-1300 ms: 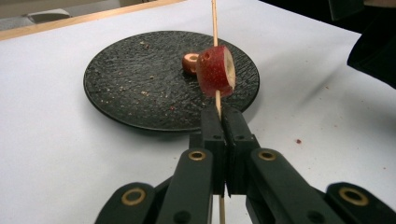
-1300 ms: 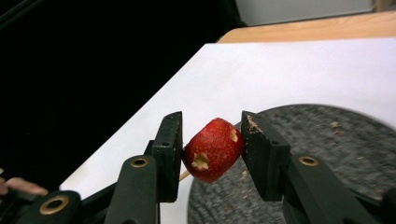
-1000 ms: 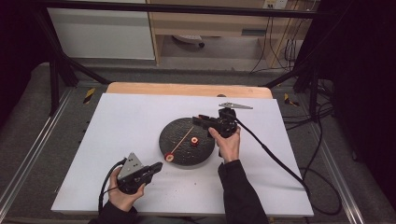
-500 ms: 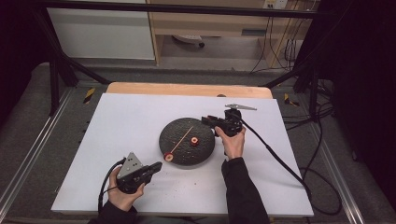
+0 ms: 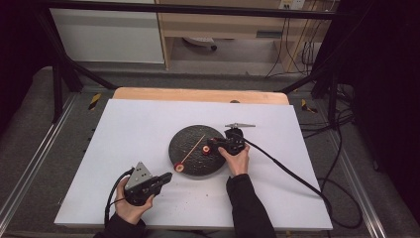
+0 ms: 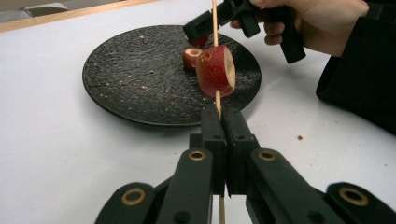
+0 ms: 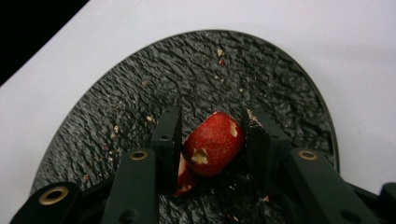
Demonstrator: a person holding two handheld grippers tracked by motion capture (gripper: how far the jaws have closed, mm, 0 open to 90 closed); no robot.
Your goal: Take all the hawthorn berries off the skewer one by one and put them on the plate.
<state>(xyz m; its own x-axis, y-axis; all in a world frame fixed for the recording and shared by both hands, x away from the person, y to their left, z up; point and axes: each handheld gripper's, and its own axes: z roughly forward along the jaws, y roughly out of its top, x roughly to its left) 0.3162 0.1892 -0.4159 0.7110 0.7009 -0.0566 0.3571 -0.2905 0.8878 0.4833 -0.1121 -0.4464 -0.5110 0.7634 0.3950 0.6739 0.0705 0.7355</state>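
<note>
standing by the table, i see the left gripper (image 5: 166,177) low on the white table (image 5: 124,129), near the front edge, held in the person's left hand (image 5: 131,208). its two black jaws are pressed together on a thin wooden skewer (image 6: 217,100), pinching it just below a chunk of apple. that skewered apple piece (image 6: 216,71) is red-skinned with a pale cut face turned to one side, speared straight through, and in the high view it hangs at the near left rim of the plate (image 5: 179,167), with the skewer (image 5: 193,149) slanting up and away across the dish.

in the middle sits the round black plate (image 5: 185,139), its surface rough and rippled, dusted with small pale and reddish crumbs. a few crumbs also speckle the white table in front of it.

further right, the right gripper (image 5: 210,147) reaches in over the plate from the person's right hand (image 5: 236,157), a black cable (image 5: 287,171) trailing off to the right. in the right gripper view its jaws stand spread on either side of a second apple piece (image 7: 214,143), a glossy red wedge with little nicks showing pale flesh, resting on the plate. the left jaw looks to be touching the piece or nearly so; the right jaw stands slightly apart from it, so it isn't clamped.
</note>
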